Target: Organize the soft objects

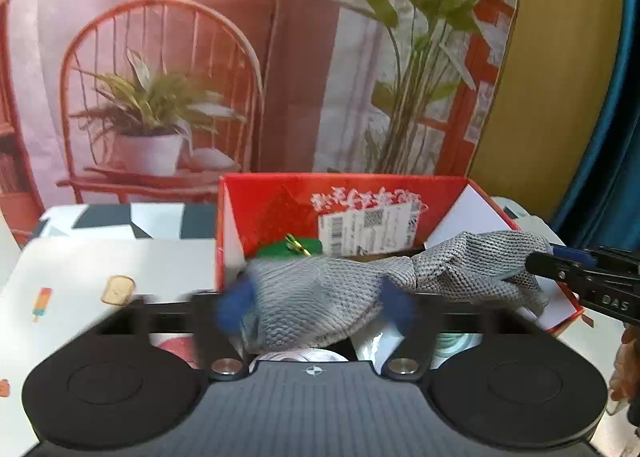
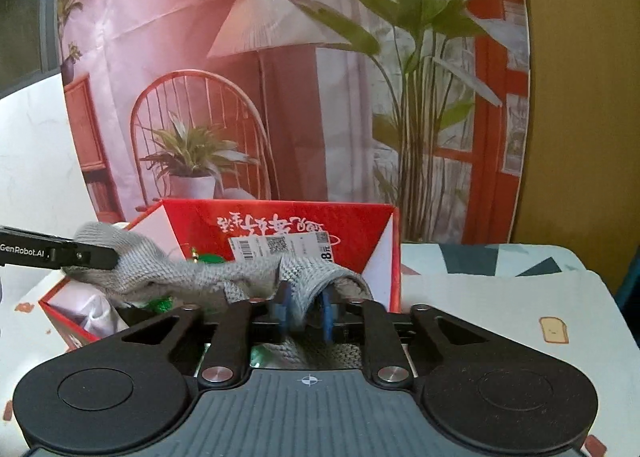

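- surface (image 1: 100, 257): pale cloth with small printed food motifs; a chequered mat behind it; nothing of the task on the left part
- left gripper (image 1: 316, 307): jaws spread wide, blue pads either side of the grey knit glove (image 1: 320, 297); pads blurred and not visibly pressing, so I read it as let go; no earlier view given, can't say more
- glove: stretched across the front opening of the red box (image 1: 280, 197), sagging in the middle; left end in front of the left jaws, right end up near the right gripper (image 2: 304, 315)
- red box: flaps up, white label on the inner back wall; a green thing with a gold clip (image 1: 296, 247) lies inside behind the glove; more green shiny stuff low in the box in the right wrist view, can't tell what it is
- right gripper: jaws narrow, a fold of the knit between the blue pads; blurred, so whether they press on it I can't tell
- step, my read: dropping the glove into the box; not in yet, it drapes over the rim rather than resting inside
- next: right jaws need to open fully over the box interior so the cloth falls in; then back both grippers out clear; risk is knit snagging on a pad or hanging over the front flap
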### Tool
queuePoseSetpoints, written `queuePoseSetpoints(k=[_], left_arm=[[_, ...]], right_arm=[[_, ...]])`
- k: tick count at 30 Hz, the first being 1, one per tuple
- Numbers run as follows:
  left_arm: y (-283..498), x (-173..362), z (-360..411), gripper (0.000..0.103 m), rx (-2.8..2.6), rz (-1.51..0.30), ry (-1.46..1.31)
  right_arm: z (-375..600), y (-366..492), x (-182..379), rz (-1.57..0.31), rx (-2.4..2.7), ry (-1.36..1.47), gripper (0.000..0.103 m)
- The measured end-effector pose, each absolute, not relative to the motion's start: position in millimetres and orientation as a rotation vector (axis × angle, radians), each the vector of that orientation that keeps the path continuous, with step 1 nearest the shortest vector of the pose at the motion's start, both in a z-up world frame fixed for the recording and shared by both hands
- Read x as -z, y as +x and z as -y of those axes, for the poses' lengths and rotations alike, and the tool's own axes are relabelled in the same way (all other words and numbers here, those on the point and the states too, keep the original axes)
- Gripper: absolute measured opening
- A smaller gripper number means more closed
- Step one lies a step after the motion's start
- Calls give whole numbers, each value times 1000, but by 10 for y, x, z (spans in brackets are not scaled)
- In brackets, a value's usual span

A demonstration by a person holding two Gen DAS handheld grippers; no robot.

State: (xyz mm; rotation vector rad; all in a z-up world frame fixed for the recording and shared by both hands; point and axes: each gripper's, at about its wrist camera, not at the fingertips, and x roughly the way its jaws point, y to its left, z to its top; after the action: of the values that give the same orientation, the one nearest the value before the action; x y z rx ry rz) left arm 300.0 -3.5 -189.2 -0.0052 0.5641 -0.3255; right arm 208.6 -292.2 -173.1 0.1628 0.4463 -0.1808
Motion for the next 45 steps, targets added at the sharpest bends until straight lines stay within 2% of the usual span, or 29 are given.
queuePoseSetpoints(k=[1,2,3,4,5,6,8,9,20,31,38,45], left_arm=[[2983,1869,6,97,315,-551,-10],[2960,1840,-27,98,301,-542,-26],[2939,1813,-76,100,290,-545,-56],[2930,1782,-104,102,284,-546,-79],[2916,1747,-134,102,280,-545,-99],[2883,1713,-163,103,272,-542,-110],[2784,1627,-198,103,256,-520,-107],[2720,1580,-211,103,242,-509,-97],[1863,850,-245,103,124,-393,-3],[904,117,-208,103,84,-266,-20],[418,-96,-60,103,39,-253,32],[63,-210,43,103,6,-207,49]], right_arm=[[2926,2064,1730,-443,186,162,32],[2931,2041,1721,-441,192,164,45],[2935,2015,1704,-440,199,167,53],[2938,1985,1677,-438,204,170,67],[2937,1946,1641,-432,215,169,76],[2922,1905,1601,-424,223,163,81],[2902,1820,1498,-407,225,159,99],[2886,1767,1441,-394,228,156,102],[2612,1190,654,-281,226,174,103],[2157,607,-223,-269,234,95,103],[1861,68,-692,-194,265,84,103],[1663,-300,-871,-170,341,47,103]])
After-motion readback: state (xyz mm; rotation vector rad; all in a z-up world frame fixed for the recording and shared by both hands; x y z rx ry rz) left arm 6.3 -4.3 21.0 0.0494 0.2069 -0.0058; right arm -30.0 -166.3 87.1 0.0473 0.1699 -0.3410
